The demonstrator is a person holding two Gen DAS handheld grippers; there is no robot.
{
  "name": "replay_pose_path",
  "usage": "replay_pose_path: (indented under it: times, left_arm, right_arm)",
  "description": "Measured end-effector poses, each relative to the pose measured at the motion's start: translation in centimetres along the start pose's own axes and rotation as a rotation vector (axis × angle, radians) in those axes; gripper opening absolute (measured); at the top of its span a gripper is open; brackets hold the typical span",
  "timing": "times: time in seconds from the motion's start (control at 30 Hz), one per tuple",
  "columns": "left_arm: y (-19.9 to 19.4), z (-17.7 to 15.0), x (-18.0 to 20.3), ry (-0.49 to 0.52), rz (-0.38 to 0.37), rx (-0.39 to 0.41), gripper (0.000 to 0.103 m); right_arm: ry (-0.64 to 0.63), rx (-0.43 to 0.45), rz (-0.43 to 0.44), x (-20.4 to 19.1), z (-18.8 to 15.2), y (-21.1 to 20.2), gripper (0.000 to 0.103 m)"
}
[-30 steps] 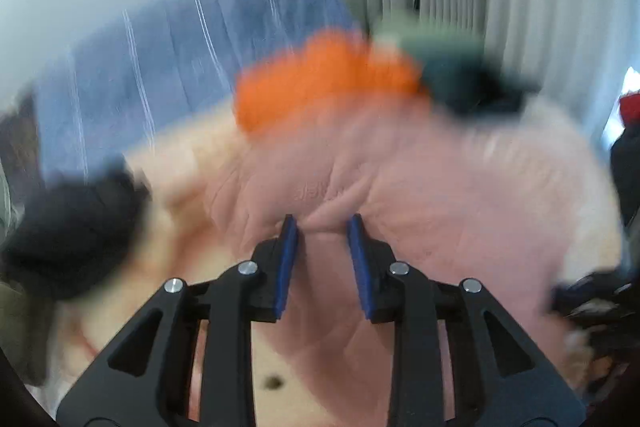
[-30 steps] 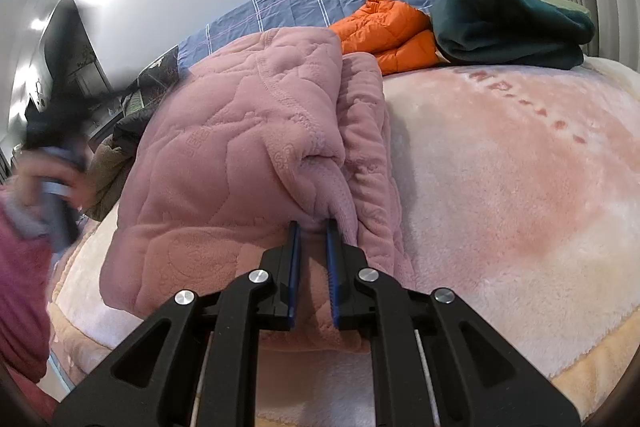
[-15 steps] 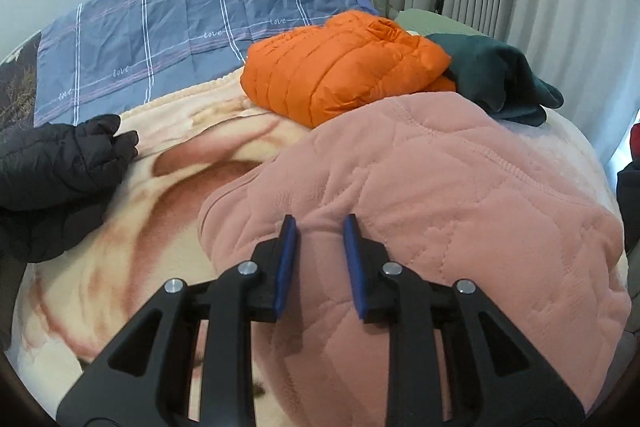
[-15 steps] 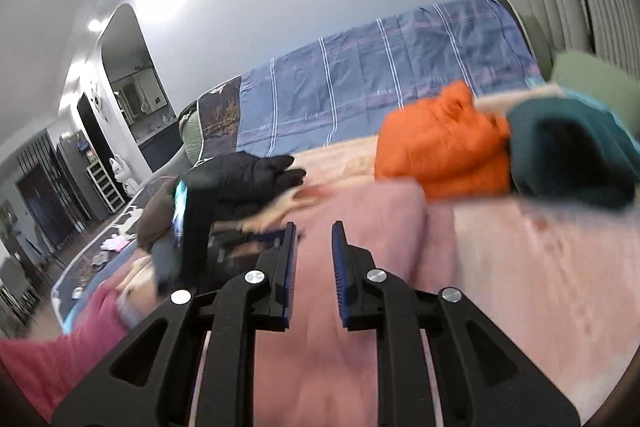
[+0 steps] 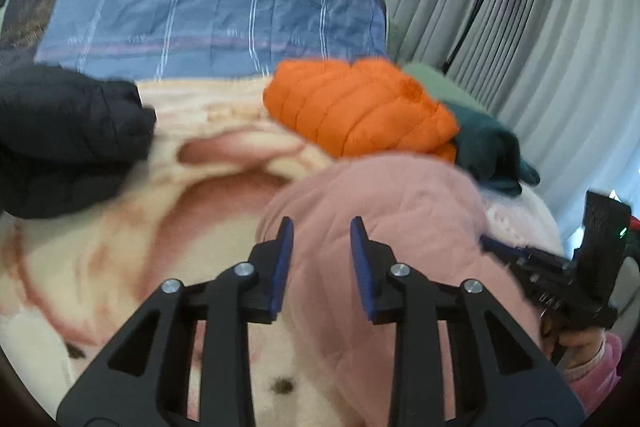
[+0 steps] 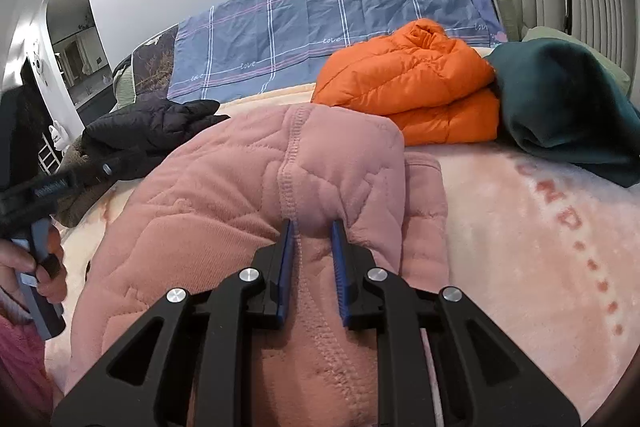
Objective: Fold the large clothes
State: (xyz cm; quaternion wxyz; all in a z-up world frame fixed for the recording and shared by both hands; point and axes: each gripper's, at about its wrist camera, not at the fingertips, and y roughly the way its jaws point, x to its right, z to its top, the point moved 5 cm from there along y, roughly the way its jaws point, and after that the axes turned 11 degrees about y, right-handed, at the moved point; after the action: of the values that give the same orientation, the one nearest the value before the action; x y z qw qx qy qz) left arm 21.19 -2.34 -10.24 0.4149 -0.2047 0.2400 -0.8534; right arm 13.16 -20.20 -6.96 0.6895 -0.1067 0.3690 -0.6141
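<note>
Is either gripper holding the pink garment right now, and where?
Neither. The left gripper and the right gripper are both open over the pink quilted garment.

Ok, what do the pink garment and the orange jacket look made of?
Pink garment: looks like soft quilted fleece or plush knit, matte, with stitched curved patterns and a raised seam. Orange jacket: probably nylon puffer, with a slight sheen and padded channels.

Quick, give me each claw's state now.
Left claw: open, holding nothing.
Right claw: open, straddling the pink garment, not gripping.
</note>
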Motion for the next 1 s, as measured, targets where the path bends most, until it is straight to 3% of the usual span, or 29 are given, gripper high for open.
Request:
replay_pose_path:
  times: [0.07, 0.13, 0.3, 0.37, 0.47, 0.57, 0.63, 0.67, 0.7, 0.8, 0.87, 1.0]
  left_arm:
    - [2.4, -1.5, -0.3, 0.044, 0.036, -0.041, 0.033]
    - [3.1, -2.0, -1.0, -0.008, 0.024, -0.047, 0.033]
    - [1.2, -1.4, -1.2, -0.004, 0.042, -0.038, 0.039]
    - [-0.4, -0.6, -0.9, -0.025, 0.055, -0.019, 0.033]
    - [-2.5, 0.9, 2.0, 0.049, -0.002, 0.038, 0.033]
    - [-2.0, 2.5, 6.3, 0.146, -0.084, 0.05, 0.035]
    - [1.5, 2.0, 8.4, 0.215, -0.062, -0.049, 0.038]
    - [3.7, 1.0, 9.0, 0.265, -0.015, -0.091, 0.038]
    - [4.7, 0.5, 9.4, 0.308, 0.022, -0.091, 0.038]
    - [4.4, 0.9, 9.2, 0.279, -0.003, -0.101, 0.037]
    - [3.9, 0.8, 9.4, 0.307, 0.025, -0.098, 0.035]
    - [3.7, 1.2, 10.3, 0.337, 0.077, -0.085, 0.033]
  right_arm:
    - [0.017, -0.005, 0.017, 0.0, -0.1, 0.2, 0.018]
    - [0.011, -0.006, 0.007, -0.4, -0.1, 0.4, 0.018]
    - [0.005, 0.009, 0.018, -0.4, -0.3, 0.0, 0.018]
    - [0.023, 0.013, 0.032, 0.0, -0.3, -0.1, 0.018]
    - [0.045, 0.007, 0.056, 0.3, -0.2, -0.1, 0.018]
    - [0.044, 0.01, 0.056, 0.2, -0.2, -0.2, 0.018]
    - [0.042, 0.015, 0.045, 0.3, -0.2, -0.3, 0.018]
    - [0.05, 0.007, 0.035, 0.6, -0.2, -0.3, 0.018]
    - [0.06, -0.003, 0.043, 0.8, -0.3, -0.3, 0.018]
    - [0.119, -0.034, 0.124, 1.3, 0.3, -1.3, 0.018]
    - [0.2, -0.069, 0.188, 1.8, 1.4, -2.2, 0.019]
    - [0.19, -0.008, 0.176, 1.4, 3.8, -3.4, 0.02]
